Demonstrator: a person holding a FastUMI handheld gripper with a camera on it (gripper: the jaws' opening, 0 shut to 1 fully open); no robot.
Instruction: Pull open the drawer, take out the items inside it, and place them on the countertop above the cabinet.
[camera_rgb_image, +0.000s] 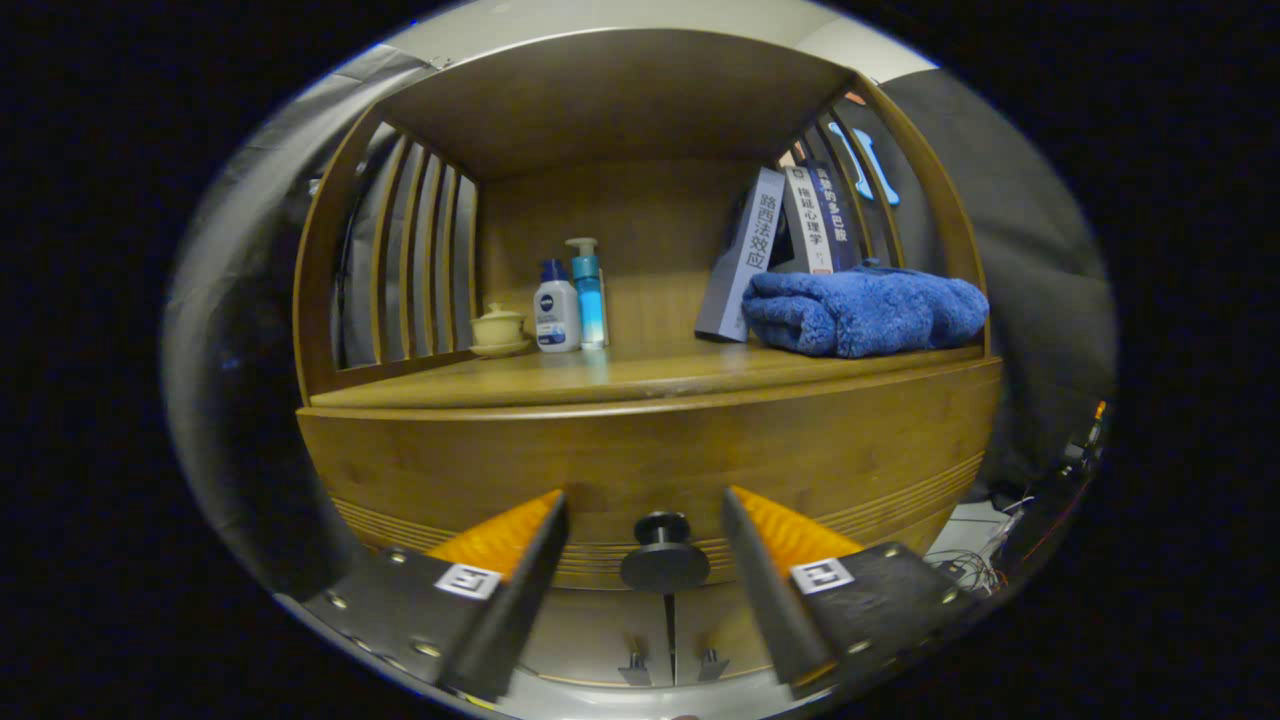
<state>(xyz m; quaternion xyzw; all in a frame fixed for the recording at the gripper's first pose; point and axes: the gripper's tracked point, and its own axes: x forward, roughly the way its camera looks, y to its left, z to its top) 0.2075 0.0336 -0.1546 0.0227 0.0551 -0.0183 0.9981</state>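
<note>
You face the wooden drawer (650, 465), shut flush in the cabinet front, its grooved lower edge running across beneath the countertop (600, 378); its round dark knob (664, 553) projects from the centre of the front, level with the fingertips. The countertop above is a smooth wooden shelf surface under an arched hood.

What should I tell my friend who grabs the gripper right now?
Hand-held gripper: open, fingers on either side of the drawer knob, not pressing on it.
Drawer: shut, just below the countertop.
On the countertop: a folded blue towel, books, two bottles, a lidded cup.
Done: gripper lined up.
Left: grip knob, pull, lift items out onto the countertop.
</note>
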